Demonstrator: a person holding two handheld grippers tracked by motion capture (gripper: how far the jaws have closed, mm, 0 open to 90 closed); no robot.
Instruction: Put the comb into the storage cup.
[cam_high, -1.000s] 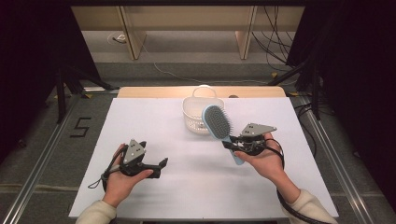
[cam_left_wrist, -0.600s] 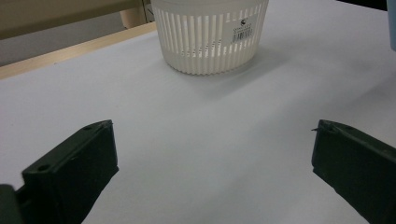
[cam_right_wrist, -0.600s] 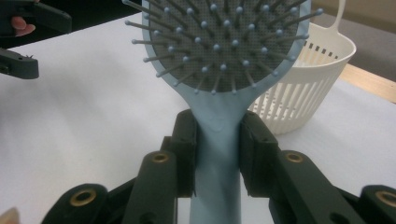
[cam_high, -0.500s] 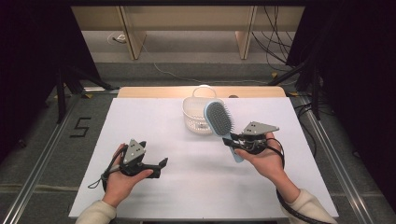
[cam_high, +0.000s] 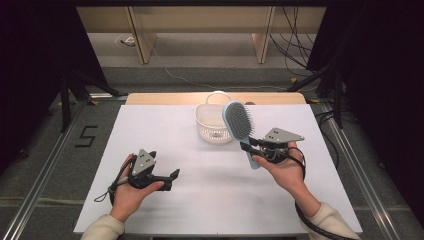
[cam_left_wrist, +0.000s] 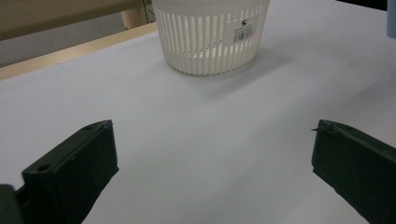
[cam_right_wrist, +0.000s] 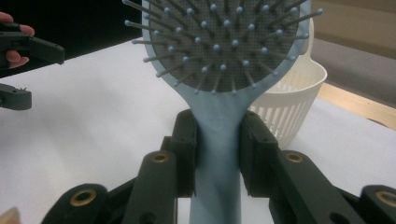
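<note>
The hairbrush (cam_right_wrist: 218, 93) stands with its pale blue handle clamped between the two black jaws of the right gripper (cam_right_wrist: 217, 154), one pad pressing on each side of the narrow neck just below the head. In the right gripper view the handle runs down between the jaws toward the gripper's body, while the oval head rises above their tips, its grey cushion and ball-tipped bristles facing the camera. In the high view the hairbrush (cam_high: 240, 125) tilts up and away from the right gripper (cam_high: 250, 146), its head lifted off the table and overlapping the near right edge of the white basket (cam_high: 212, 125); whether brush and basket touch there I cannot tell. The handle's free end pokes out below the jaws, on the person's side of the basket. The right hand (cam_high: 285, 167) holds this gripper to the right of the basket and nearer the person. The left gripper (cam_high: 170, 180) rests low over the white table (cam_high: 215, 200), well to the left of the basket and nearer the person, held in the left hand (cam_high: 131, 187). Its jaws stand wide apart with nothing between them, and in the left gripper view they frame bare table with the basket (cam_left_wrist: 210, 37) farther off.
</note>
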